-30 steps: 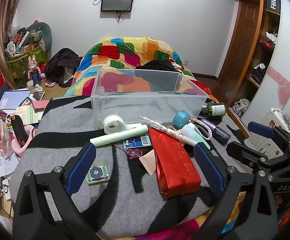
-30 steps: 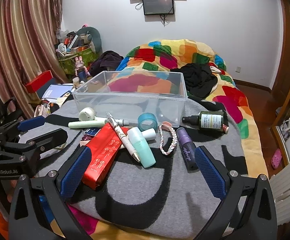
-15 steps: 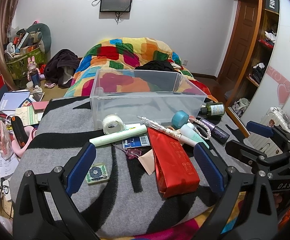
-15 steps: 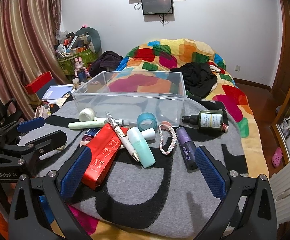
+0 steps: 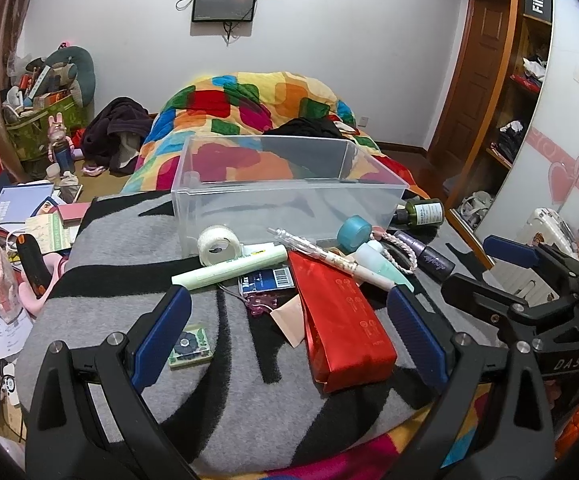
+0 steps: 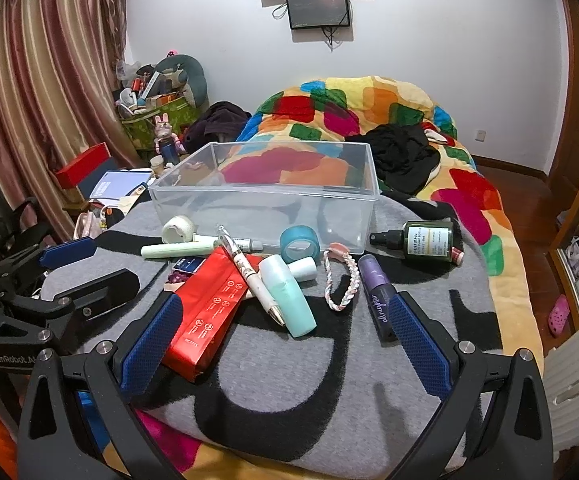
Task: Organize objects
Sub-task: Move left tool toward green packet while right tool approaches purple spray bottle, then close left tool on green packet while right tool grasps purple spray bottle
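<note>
Nothing has shifted since before: I hold both hand-held grippers, left (image 5: 285,328) and right (image 6: 281,340), released over bare grey blanket (image 6: 329,392). Red packet (image 5: 341,320) lies between my left fingers; clear bin (image 5: 285,192) sits beyond.

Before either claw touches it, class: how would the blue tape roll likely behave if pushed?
The blue tape roll stands on its edge against the clear box, so it would probably roll. It looks hollow, so probably light. The soft blanket may slow it.
</note>
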Action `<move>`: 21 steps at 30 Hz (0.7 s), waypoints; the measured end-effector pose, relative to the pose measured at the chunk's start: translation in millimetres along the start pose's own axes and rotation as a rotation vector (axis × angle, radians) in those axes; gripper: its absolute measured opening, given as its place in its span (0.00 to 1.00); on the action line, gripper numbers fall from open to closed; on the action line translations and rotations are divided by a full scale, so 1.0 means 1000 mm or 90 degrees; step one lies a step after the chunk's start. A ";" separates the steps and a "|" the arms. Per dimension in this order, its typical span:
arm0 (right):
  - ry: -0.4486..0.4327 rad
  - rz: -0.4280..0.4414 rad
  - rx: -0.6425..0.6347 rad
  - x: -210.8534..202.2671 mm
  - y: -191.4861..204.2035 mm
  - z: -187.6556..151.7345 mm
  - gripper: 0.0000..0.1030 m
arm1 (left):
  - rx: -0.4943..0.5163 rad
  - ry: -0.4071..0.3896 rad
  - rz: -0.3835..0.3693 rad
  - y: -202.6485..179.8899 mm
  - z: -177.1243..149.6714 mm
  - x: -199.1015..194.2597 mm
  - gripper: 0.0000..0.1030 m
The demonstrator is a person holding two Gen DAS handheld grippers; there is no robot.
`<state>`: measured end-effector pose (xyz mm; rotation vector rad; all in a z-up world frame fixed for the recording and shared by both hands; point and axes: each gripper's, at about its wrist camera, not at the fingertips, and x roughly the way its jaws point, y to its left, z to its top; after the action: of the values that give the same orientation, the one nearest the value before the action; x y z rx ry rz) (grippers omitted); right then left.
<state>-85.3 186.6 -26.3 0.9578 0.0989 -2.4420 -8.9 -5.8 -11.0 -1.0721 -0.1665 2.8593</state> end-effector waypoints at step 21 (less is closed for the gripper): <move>0.058 -0.039 0.074 0.036 -0.059 0.001 0.63 | -0.075 0.075 0.064 0.073 -0.023 0.020 0.64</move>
<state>-136.7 222.0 -56.0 1.1321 0.0189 -2.4829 -11.2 -73.7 -50.7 -1.3038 -0.2834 2.8944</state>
